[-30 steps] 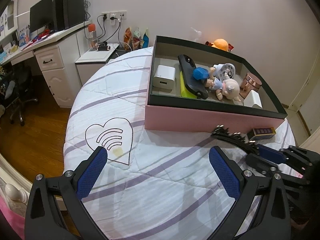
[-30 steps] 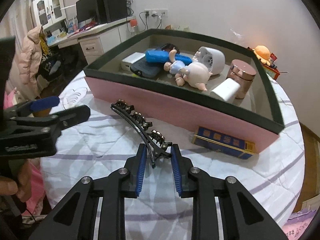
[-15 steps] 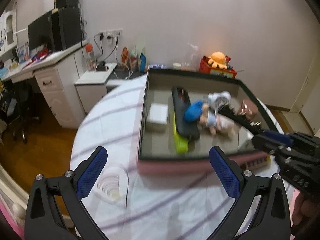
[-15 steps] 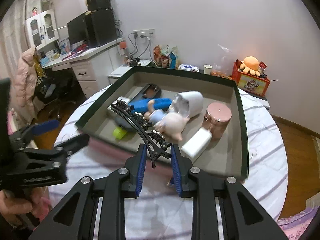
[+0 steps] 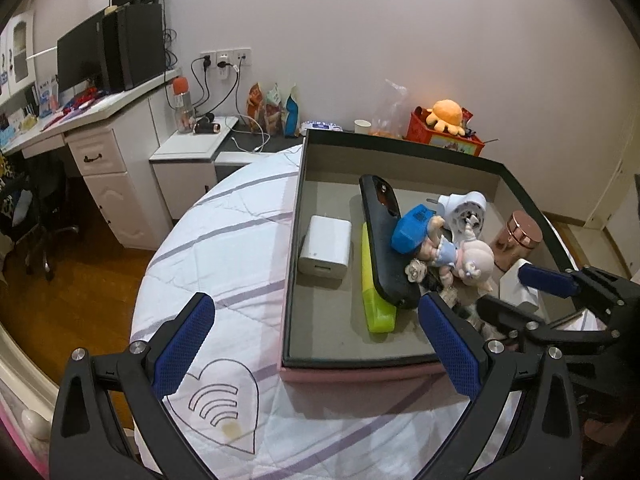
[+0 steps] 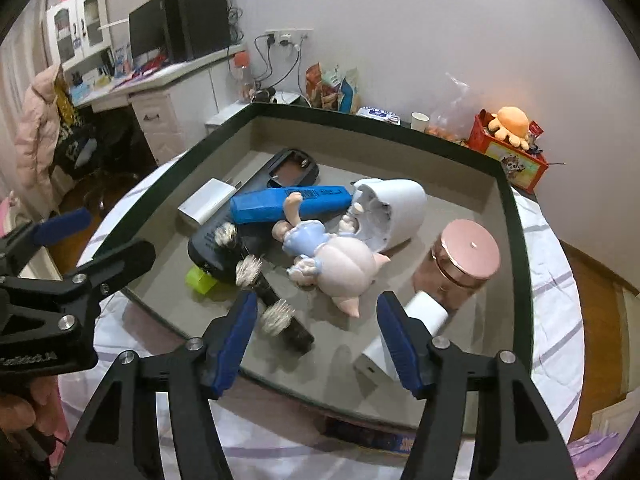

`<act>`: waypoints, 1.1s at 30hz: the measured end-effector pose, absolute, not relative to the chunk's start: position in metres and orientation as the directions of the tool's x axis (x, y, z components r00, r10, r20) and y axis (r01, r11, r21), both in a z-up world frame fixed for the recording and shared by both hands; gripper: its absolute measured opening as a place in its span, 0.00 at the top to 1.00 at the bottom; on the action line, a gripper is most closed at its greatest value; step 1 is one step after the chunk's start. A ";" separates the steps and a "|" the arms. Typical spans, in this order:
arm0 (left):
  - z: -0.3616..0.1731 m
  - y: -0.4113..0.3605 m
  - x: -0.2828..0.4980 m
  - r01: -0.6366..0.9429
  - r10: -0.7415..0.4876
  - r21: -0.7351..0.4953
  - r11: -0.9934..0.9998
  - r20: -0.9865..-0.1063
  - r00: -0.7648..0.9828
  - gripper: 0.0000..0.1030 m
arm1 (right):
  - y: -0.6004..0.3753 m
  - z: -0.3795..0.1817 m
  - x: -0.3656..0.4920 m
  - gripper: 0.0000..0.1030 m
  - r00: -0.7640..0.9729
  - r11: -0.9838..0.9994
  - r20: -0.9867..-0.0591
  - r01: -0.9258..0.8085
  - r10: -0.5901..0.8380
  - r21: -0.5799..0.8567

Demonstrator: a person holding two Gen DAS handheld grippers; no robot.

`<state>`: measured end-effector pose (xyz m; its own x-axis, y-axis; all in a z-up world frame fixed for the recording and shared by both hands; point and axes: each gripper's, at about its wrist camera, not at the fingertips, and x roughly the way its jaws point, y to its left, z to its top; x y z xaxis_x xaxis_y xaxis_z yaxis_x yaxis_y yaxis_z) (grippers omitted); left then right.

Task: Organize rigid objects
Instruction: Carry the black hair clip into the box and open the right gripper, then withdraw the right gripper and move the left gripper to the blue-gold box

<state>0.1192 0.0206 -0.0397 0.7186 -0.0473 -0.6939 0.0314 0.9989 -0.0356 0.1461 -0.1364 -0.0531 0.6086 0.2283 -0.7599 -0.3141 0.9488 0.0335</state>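
A pink box with a dark rim (image 5: 344,372) (image 6: 516,240) stands on the round bed-like table. The black hair clip (image 6: 264,296) with pale flowers lies inside it, blurred, by the black case; it also shows in the left wrist view (image 5: 428,280). My right gripper (image 6: 316,340) is open and empty just above the box's near edge, and shows at right in the left wrist view (image 5: 516,292). My left gripper (image 5: 316,348) is open and empty over the quilt, left of the box front.
The box also holds a white charger (image 5: 326,246), yellow bar (image 5: 374,296), black case (image 5: 384,240), blue box (image 6: 290,204), doll (image 6: 340,256), white fan (image 6: 394,212), rose jar (image 6: 464,260), white block (image 6: 400,332). A small blue box (image 6: 372,438) lies outside, in front.
My right gripper carried the hair clip from the quilt over the box, then opened; the clip now lies in the box. My left gripper rose and stayed open.
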 end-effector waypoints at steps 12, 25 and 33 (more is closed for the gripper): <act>-0.035 -0.022 0.080 0.118 -0.095 -0.012 0.993 -0.687 0.721 0.00 | -0.208 -0.024 0.075 0.24 0.717 0.980 -0.669 -0.167 0.196 0.108; -0.060 -0.093 0.058 0.254 -0.202 -0.045 0.966 -0.741 0.640 0.00 | -0.266 -0.053 0.023 0.22 0.703 0.987 -0.700 -0.019 0.128 0.161; -0.073 -0.123 0.066 0.263 -0.224 -0.073 0.962 -0.762 0.608 0.00 | -0.282 -0.061 0.019 0.22 0.698 0.989 -0.709 0.009 0.098 0.146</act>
<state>0.0659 -0.1233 -0.0729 0.6080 -0.2237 -0.7618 0.2627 0.9621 -0.0729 0.0192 -0.2815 -0.0614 0.6979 0.0984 -0.7094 0.0090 0.9892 0.1460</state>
